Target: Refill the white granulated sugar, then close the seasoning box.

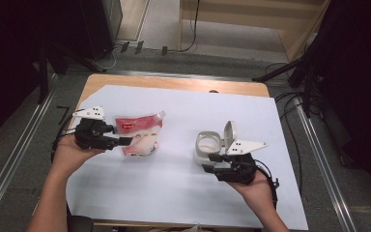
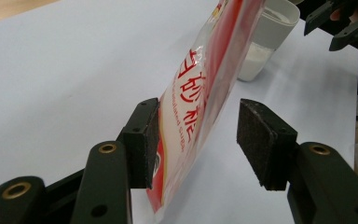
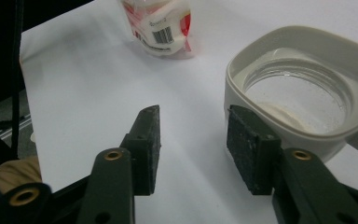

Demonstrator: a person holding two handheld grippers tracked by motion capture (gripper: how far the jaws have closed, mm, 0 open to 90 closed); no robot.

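Item 1: red-and-white pouch (image 1: 139,135) with red lettering, on the left half of the white surface (image 1: 174,193). It stands between the fingers of the left gripper (image 1: 125,141). In the left gripper view the pouch (image 2: 200,107) leans against one pad (image 2: 151,140), while the other pad (image 2: 256,140) stands clear of it, so the hold is released. A barcode shows on the pouch (image 3: 161,23) in the right gripper view.

Item 2: white container (image 1: 208,146) with a clear inner rim, on the right half of the surface, well apart from the pouch. Its flip lid (image 1: 230,133) stands up and open. White powder lies inside.

Item 3: right gripper (image 1: 211,163), held in the person's hand just in front of the container. In the right gripper view its fingers are parted with nothing between them; one pad (image 3: 247,149) sits just beside the container's wall (image 3: 279,116), and whether they touch I cannot tell.
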